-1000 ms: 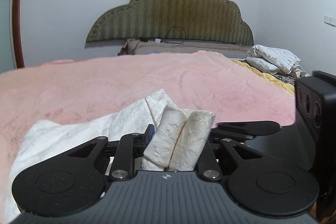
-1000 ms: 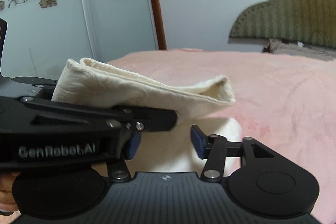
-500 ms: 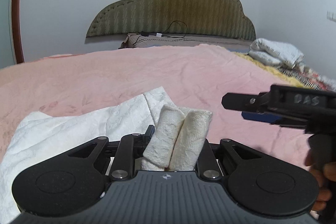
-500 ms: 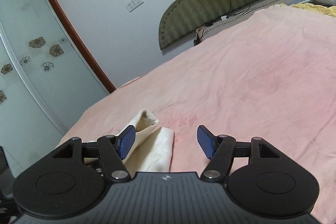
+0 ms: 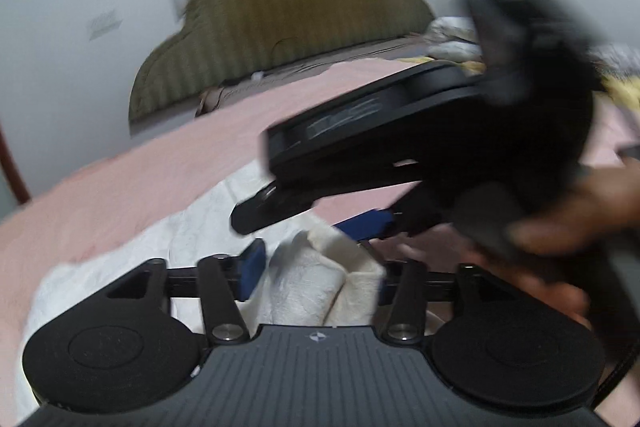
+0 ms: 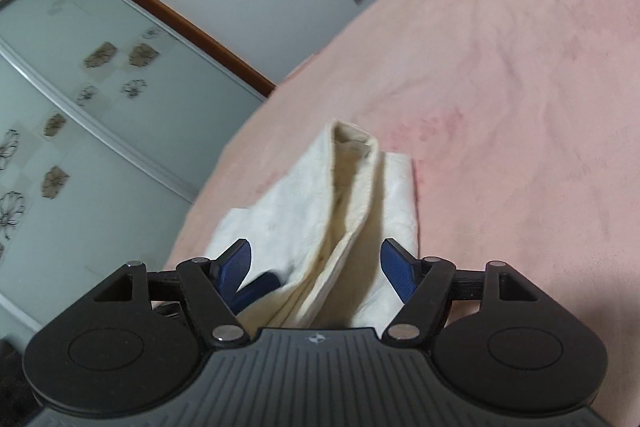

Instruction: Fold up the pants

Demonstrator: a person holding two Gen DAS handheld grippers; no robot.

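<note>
Nearest, we record our left gripper (image 5: 316, 273), fingers parted, a bunched fold of the white pants (image 5: 316, 279) sitting loosely between its blue pads (image 5: 252, 269). Just beyond the pants, we log our right gripper (image 5: 360, 223), blurred, angled down over the fold; its own view shows our fingers (image 6: 236, 263) spread wide either side of the cloth. The pants lie on the pink bedspread (image 6: 520, 87). Farthest behind them stands the olive headboard (image 5: 288, 23).
</note>
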